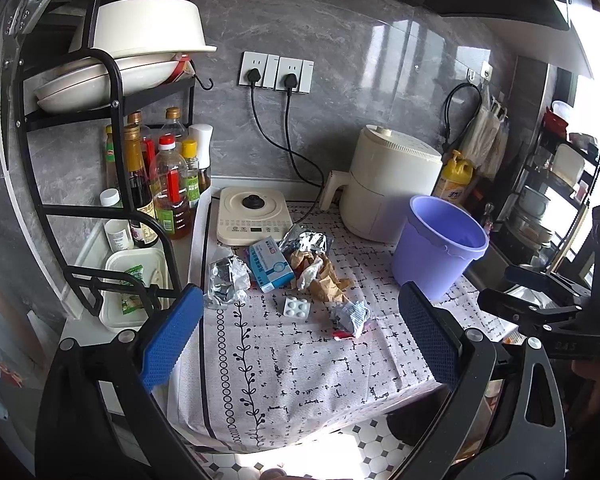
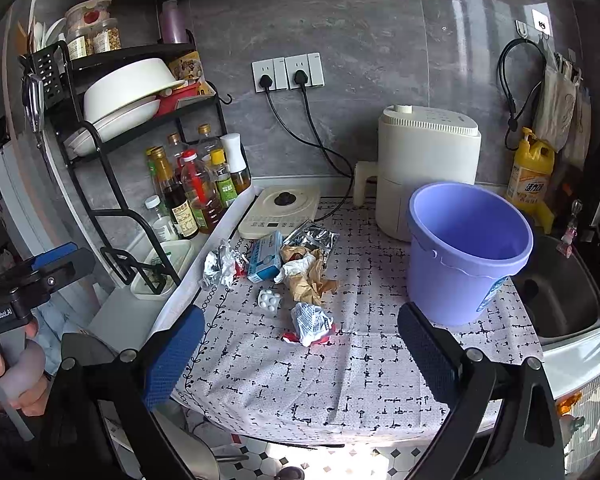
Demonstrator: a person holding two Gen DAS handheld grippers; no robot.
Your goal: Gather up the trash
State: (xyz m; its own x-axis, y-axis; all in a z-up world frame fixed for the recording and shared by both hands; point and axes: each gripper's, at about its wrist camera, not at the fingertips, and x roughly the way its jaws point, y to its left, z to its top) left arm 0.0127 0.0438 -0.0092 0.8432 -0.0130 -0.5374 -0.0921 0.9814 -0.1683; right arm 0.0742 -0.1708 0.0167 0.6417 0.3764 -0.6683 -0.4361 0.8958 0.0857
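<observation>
Trash lies in a loose cluster on the patterned tablecloth (image 1: pixel 300 360), and we go through it first from the left wrist view. A crumpled foil wrapper (image 1: pixel 225 282) sits at the left of the pile, just beside a blue medicine box (image 1: pixel 271 266). Behind the box lies a silver foil packet (image 1: pixel 306 242), and to its right a crumpled brown paper (image 1: pixel 324 280) with a white scrap on top. A white blister pack (image 1: pixel 296 307) and a crumpled printed wrapper (image 1: pixel 352 316) lie nearer to us. The purple bucket (image 1: pixel 440 244) stands upright to the right of the pile, apart from it, in front of a white air fryer (image 1: pixel 394 184). Our left gripper (image 1: pixel 300 336) hovers above the near part of the cloth, its blue-padded fingers (image 1: pixel 172 340) spread wide with nothing between them. The right gripper shows at the right edge of this view.

From the right wrist view we see the same pile: foil wrapper (image 2: pixel 219 268), medicine box (image 2: pixel 265 258), foil packet (image 2: pixel 314 240), brown paper (image 2: pixel 308 276), blister pack (image 2: pixel 269 300) and printed wrapper (image 2: pixel 312 322). The bucket (image 2: pixel 466 252) appears empty. Our right gripper (image 2: pixel 300 350) also hangs over the near cloth (image 2: pixel 300 380) with its fingers (image 2: pixel 174 356) wide apart and empty. At the left edge a hand (image 2: pixel 4 376) grips the left gripper's handle.
</observation>
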